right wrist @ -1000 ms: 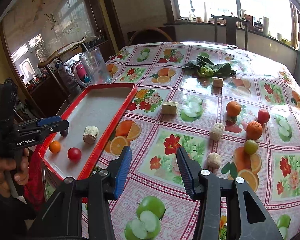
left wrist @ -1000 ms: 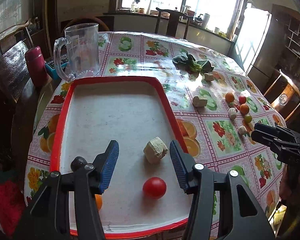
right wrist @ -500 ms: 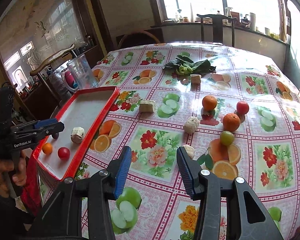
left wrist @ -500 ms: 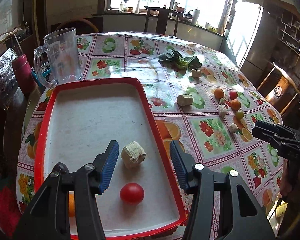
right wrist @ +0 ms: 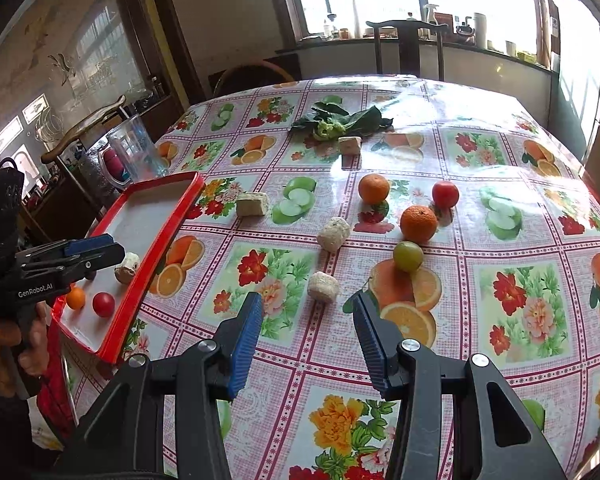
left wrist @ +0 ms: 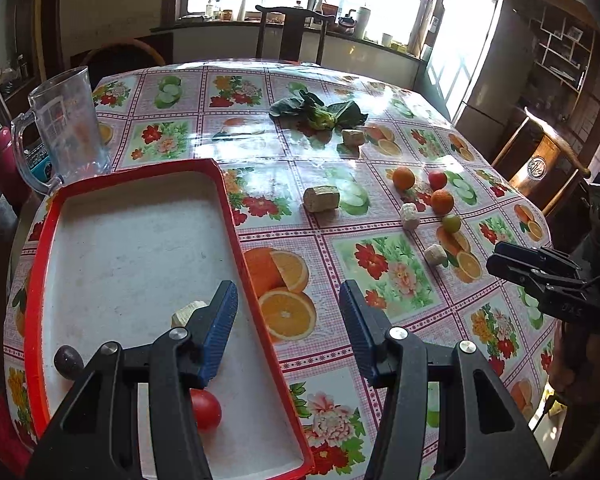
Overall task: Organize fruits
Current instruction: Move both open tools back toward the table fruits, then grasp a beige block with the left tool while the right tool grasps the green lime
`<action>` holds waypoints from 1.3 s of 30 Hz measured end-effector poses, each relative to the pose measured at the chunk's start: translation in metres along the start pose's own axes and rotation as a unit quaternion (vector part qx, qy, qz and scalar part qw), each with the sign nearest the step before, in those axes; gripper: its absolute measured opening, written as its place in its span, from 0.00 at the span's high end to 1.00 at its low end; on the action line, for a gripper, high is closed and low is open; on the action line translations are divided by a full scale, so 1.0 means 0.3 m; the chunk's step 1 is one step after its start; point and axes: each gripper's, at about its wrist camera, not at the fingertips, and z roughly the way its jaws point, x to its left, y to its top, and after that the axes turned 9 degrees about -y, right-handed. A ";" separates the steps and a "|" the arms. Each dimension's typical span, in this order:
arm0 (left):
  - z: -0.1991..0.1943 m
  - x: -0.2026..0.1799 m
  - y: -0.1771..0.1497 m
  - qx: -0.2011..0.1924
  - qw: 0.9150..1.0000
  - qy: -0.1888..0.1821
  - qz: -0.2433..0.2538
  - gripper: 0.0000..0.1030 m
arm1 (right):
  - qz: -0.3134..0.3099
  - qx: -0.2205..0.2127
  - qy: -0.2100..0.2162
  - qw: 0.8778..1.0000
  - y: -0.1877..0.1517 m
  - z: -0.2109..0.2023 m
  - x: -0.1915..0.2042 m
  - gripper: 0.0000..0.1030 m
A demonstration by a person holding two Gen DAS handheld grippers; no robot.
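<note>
A red-rimmed white tray lies at the table's left. In it are a red tomato, a small orange, a dark fruit and a pale block. On the cloth lie two oranges, a red tomato and a green fruit. My left gripper is open and empty over the tray's right rim. My right gripper is open and empty just in front of a pale block.
Several pale blocks and a leafy green vegetable lie on the fruit-print cloth. A clear jug stands behind the tray. Chairs ring the table; the right gripper shows at the right.
My left gripper has swung right, from over the tray's middle to over its right rim. My right gripper has moved right and forward toward the loose fruits and the near pale block.
</note>
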 end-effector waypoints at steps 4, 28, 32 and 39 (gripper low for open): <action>0.022 -0.016 0.012 0.003 1.000 -0.006 0.004 0.50 | 0.006 0.000 -0.007 1.000 -0.001 -0.001 -0.024 0.53; 0.241 -0.081 0.166 0.037 0.999 -0.030 0.021 0.50 | 0.035 0.020 -0.064 0.997 0.050 0.154 -0.154 0.54; 0.313 -0.077 0.206 0.048 0.998 -0.023 0.017 0.50 | 0.043 0.027 -0.064 0.997 0.067 0.203 -0.177 0.54; 0.421 -0.072 0.254 0.063 0.998 -0.018 0.016 0.50 | 0.050 0.033 -0.065 0.996 0.091 0.258 -0.201 0.54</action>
